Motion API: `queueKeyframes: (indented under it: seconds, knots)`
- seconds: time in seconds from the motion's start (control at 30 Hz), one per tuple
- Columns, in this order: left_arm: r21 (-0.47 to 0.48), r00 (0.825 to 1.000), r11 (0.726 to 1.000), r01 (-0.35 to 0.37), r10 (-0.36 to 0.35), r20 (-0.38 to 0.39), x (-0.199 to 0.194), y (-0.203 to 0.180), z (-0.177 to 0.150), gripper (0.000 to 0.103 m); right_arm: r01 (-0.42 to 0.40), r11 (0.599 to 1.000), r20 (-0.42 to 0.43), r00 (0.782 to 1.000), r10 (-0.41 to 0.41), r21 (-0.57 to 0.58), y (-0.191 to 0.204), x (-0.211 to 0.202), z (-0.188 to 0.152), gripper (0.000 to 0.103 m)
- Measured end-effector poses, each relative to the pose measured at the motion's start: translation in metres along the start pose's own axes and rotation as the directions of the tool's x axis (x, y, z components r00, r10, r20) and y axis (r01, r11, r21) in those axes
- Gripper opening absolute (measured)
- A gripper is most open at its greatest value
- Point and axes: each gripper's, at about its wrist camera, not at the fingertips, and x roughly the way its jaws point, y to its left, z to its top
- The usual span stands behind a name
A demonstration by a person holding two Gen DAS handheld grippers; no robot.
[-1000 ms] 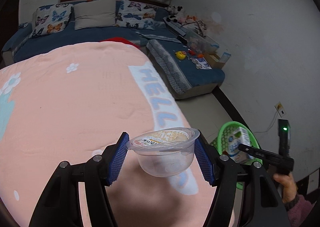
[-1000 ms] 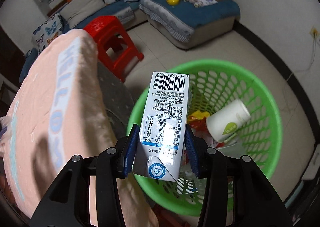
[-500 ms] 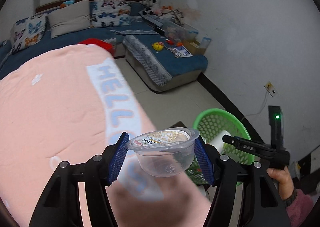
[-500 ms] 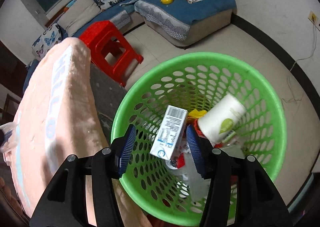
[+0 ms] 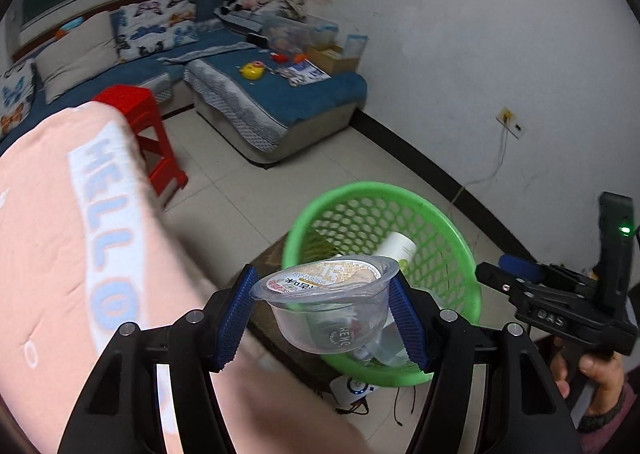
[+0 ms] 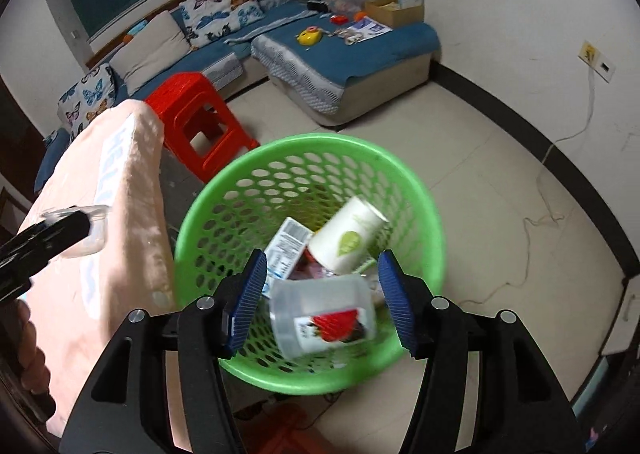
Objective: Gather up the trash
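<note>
My left gripper (image 5: 322, 312) is shut on a clear plastic cup (image 5: 332, 310) with a printed foil lid, held over the near rim of the green basket (image 5: 452, 221). My right gripper (image 6: 322, 296) is open and empty above the green basket (image 6: 224, 197). In the basket lie a white milk carton (image 6: 286, 248), a white paper cup (image 6: 348, 238) and a clear tub with a strawberry label (image 6: 324, 320). The right gripper also shows in the left wrist view (image 5: 508, 274), and the left gripper with its cup shows in the right wrist view (image 6: 82, 230).
A table under a pink "HELLO" cloth (image 5: 60, 254) stands left of the basket. A red stool (image 6: 200, 121) and a blue sofa (image 6: 344, 49) lie beyond it. A cable (image 6: 540, 189) runs over the tiled floor by the white wall.
My right gripper opened and the milk carton dropped into the basket. My left gripper carried the clear cup from over the table to the basket's rim.
</note>
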Motion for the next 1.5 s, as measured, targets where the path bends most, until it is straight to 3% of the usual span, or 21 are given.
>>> queueKeyframes:
  seconds: [0.3, 0.53, 0.67, 0.77, 0.93, 1.13, 1.33, 1.5]
  knots:
    - [0.055, 0.999, 0.998, 0.007, -0.004, -0.049, 0.038, -0.036, 0.009, 0.063, 0.008, 1.0, 0.007, 1.0, -0.008, 0.014, -0.022, -0.002, -0.018, 0.061]
    - [0.061, 0.997, 0.998, 0.0, 0.005, -0.082, 0.058, -0.037, 0.005, 0.064, -0.013, 0.999, -0.002, 1.0, 0.013, 0.034, -0.027, -0.001, -0.03, 0.061]
    - [0.041, 0.996, 0.999, 0.018, -0.014, -0.092, 0.065, -0.035, 0.005, 0.073, -0.015, 0.999, 0.002, 1.0, 0.015, 0.031, -0.027, -0.005, -0.033, 0.061]
    - [0.041, 0.995, 0.999, 0.026, -0.022, -0.096, 0.064, -0.036, 0.003, 0.073, -0.005, 1.0, 0.012, 1.0, 0.005, 0.027, -0.027, -0.009, -0.036, 0.061]
    - [0.06, 0.998, 0.998, 0.021, -0.017, -0.065, 0.044, -0.038, -0.001, 0.075, -0.016, 1.0, 0.031, 0.999, 0.015, 0.027, -0.024, -0.018, -0.04, 0.062]
    - [0.108, 0.999, 0.994, -0.036, 0.034, 0.024, -0.004, -0.035, -0.012, 0.081, -0.024, 1.0, 0.067, 0.997, 0.025, -0.018, -0.002, -0.03, -0.048, 0.064]
    - [0.084, 0.99, 0.991, -0.105, 0.097, 0.103, -0.054, -0.011, -0.033, 0.086, -0.061, 0.995, 0.102, 0.992, 0.069, -0.078, 0.033, -0.042, -0.059, 0.07]
    - [0.053, 0.972, 0.98, -0.191, 0.181, 0.15, -0.091, 0.012, -0.054, 0.09, -0.091, 0.986, 0.124, 0.986, 0.108, -0.139, 0.066, -0.051, -0.068, 0.075]
